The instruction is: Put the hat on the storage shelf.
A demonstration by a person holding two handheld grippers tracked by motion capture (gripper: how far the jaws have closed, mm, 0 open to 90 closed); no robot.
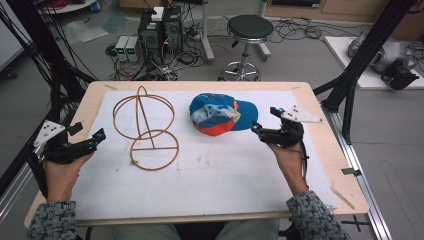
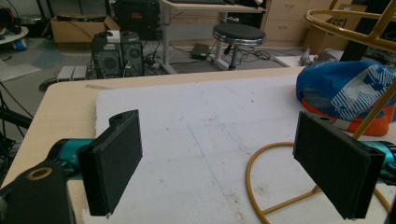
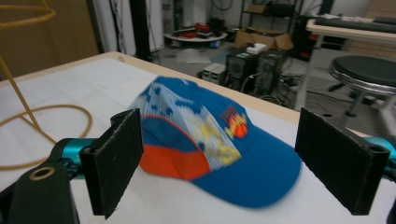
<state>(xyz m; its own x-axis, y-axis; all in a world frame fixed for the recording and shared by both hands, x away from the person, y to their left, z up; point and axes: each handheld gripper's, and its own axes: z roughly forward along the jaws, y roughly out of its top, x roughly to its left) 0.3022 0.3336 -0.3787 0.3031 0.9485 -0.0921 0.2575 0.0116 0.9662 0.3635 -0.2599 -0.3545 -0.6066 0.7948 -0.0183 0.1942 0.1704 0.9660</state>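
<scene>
A blue, white and orange cap [image 1: 220, 114] lies on the white mat [image 1: 215, 175], right of centre, its brim toward the right. A golden wire stand [image 1: 146, 126] made of rings rises left of centre. My right gripper [image 1: 265, 120] hovers just right of the cap's brim, open, with nothing between its jaws. In the right gripper view the cap [image 3: 210, 135] sits close ahead between the open jaws [image 3: 224, 158]. My left gripper [image 1: 90, 131] is open at the mat's left edge, apart from the stand. The left gripper view has the stand's base ring [image 2: 261, 163] ahead of its jaws [image 2: 224, 163], with the cap [image 2: 345, 88] beyond.
The mat covers most of the wooden table [image 1: 327, 125]. Beyond the far edge stand a black stool [image 1: 249, 30], computer boxes [image 1: 160, 30] and tangled cables on the floor. Black frame posts [image 1: 365, 55] rise at the right.
</scene>
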